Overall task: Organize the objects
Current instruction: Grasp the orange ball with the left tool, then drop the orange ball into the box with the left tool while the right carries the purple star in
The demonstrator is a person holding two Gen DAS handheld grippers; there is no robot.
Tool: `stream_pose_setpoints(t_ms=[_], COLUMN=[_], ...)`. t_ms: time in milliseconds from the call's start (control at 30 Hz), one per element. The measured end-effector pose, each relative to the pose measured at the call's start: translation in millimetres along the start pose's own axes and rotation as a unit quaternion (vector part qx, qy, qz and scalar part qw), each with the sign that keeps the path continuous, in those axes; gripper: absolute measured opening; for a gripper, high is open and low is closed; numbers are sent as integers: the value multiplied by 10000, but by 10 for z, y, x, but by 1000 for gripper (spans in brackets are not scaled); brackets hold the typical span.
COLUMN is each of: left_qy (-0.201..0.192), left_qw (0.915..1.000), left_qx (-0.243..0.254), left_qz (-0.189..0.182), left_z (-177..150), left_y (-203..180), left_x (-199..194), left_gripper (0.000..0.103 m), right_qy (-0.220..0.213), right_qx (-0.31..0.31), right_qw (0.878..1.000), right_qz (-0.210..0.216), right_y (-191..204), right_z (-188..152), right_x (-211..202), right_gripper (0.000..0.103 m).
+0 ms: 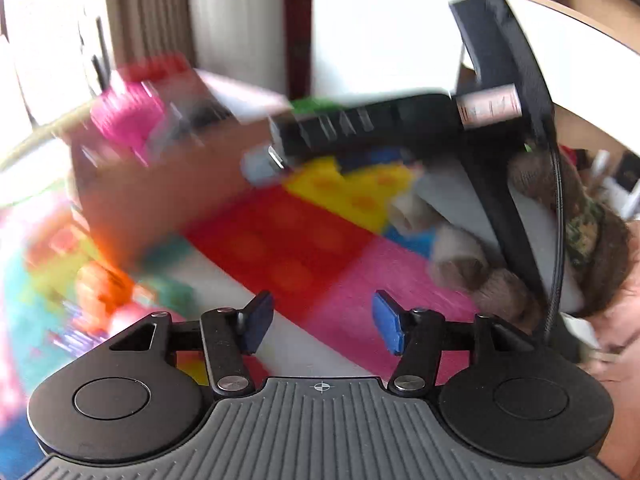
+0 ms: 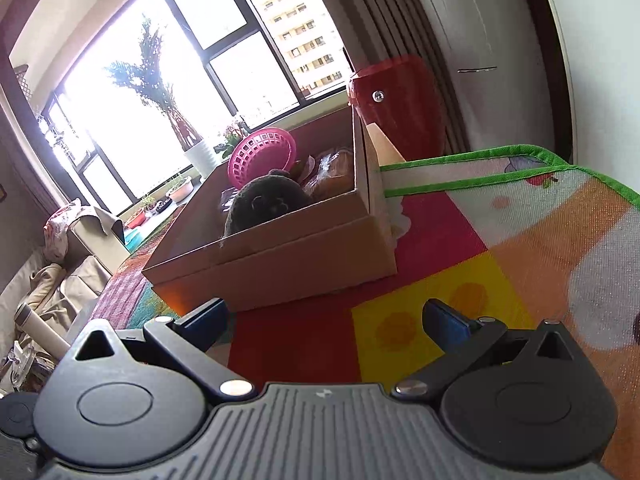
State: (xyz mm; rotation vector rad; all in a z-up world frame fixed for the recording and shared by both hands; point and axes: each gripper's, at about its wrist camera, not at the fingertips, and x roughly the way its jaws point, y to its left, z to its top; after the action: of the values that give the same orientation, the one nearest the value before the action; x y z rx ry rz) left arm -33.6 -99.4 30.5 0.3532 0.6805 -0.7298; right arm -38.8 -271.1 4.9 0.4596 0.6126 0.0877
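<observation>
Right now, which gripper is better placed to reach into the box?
Probably right. The right gripper is open, steady and faces the box squarely. The left gripper, also open, gives a motion-blurred view with the box off-centre.

Both low views, shared cardboard box (image 2: pixel 280 248)

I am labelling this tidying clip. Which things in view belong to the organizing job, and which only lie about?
Belong to the job:
- brown cardboard box
- pink plastic basket inside it
- dark plush toy inside it
- left gripper and right gripper, both open and empty

Only lying about:
- colourful play mat
- red round stool
- white plant pot
</observation>
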Motion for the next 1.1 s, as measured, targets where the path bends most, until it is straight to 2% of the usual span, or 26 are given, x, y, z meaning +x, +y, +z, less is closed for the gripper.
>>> stream_pose_setpoints(t_ms=[67, 133, 233, 333, 400, 500, 567, 667, 733, 767, 833, 933, 1000, 1100], left_qy=[-173, -149, -2, 79, 63, 210, 342, 294, 233, 191, 49, -384, -737, -1131], left_qw=[9982, 9941, 9835, 9736, 9692, 9654, 9632, 9629, 9638, 9645, 9649, 9600, 9509, 9280], left_qx=[132, 3, -825, -1561, -1833, -1909, -2045, -2062, -2050, -2026, -2178, -2498, -2647, -3062], left_qz=[560, 1072, 1612, 1663, 1641, 1764, 1713, 1714, 1691, 1683, 1466, 1206, 1426, 1794], left_z=[29, 57, 64, 52, 74, 86, 40, -13, -35, -46, -81, -177, -264, -480], left_y=[26, 138, 447, 728, 835, 965, 1027, 1072, 1078, 1080, 1074, 1132, 1200, 1397], left_x=[-89, -93, -10, 114, 171, 271, 317, 256, 228, 214, 115, -96, -296, -598], left_gripper=[61, 61, 61, 64, 65, 62, 62, 61, 57, 51, 51, 51, 51, 51], right_qy=[9, 18, 1, -8, 9, 9, 6, 3, 14, 16, 17, 46, 56, 142], right_qx=[14, 23, 29, 32, 40, 69, 68, 60, 53, 54, 60, 45, -35, -476], right_qw=[10000, 10000, 10000, 10000, 10000, 10000, 10000, 10000, 10000, 10000, 10000, 10000, 9999, 9982], right_qz=[22, 31, 38, 37, 32, 30, 32, 29, 18, 12, -2, -40, -127, -340], right_y=[-9, -18, -15, -14, -14, -24, -24, -22, -21, -22, -20, -4, 30, 197], right_z=[2, 7, 7, 4, 5, 6, 5, 3, 3, 2, 3, 0, -8, -37], right_x=[4, 10, 5, 5, 10, 6, 3, 4, 7, 7, 6, 15, 20, 42], right_gripper=[103, 103, 103, 103, 103, 103, 103, 103, 103, 103, 103, 103, 103, 103])
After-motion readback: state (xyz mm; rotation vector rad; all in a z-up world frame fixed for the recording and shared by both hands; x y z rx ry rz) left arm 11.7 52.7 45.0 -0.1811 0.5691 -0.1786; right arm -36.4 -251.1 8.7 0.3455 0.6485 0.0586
